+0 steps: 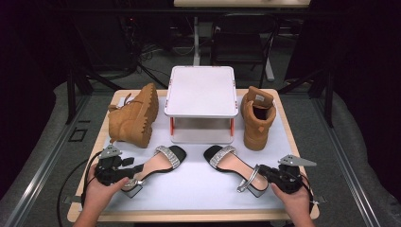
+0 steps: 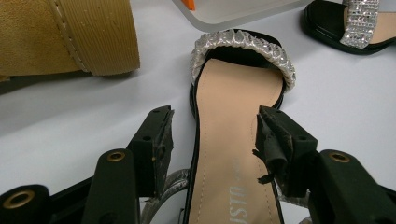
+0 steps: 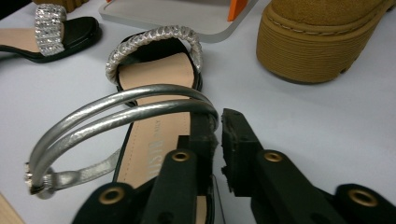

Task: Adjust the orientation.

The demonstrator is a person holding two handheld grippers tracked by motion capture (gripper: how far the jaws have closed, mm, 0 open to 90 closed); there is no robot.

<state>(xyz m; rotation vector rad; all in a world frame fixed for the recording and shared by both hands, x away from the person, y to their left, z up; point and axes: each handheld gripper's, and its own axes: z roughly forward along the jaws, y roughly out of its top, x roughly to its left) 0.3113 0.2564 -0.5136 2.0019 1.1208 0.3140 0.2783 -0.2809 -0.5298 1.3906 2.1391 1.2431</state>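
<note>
Nearest the person, 2 hands come in from the bottom of the high view, each with a gripper at the heel end of a sandal. The left gripper point(image 1: 126, 169) has its jaws spread around the back of the left sandal point(image 1: 156, 165); in the left gripper view the pads stand on either side of the tan insole point(image 2: 229, 140), and whether they press on the sole's edges is hard to tell. The right gripper point(image 1: 263, 174) sits at the heel of the right sandal point(image 1: 234, 166). In the right gripper view its jaws stand slightly apart, with the silver ankle strap point(image 3: 116, 114) lying against the left jaw and a narrow gap showing between the pads.

Both sandals lie flat on the white mat point(image 1: 198, 187), toes pointing away, well apart.

Farther back stands a white step stool point(image 1: 201, 92), with 1 tan boot point(image 1: 135, 116) lying on its side to the left and another tan boot point(image 1: 257, 118) upright to the right.
</note>
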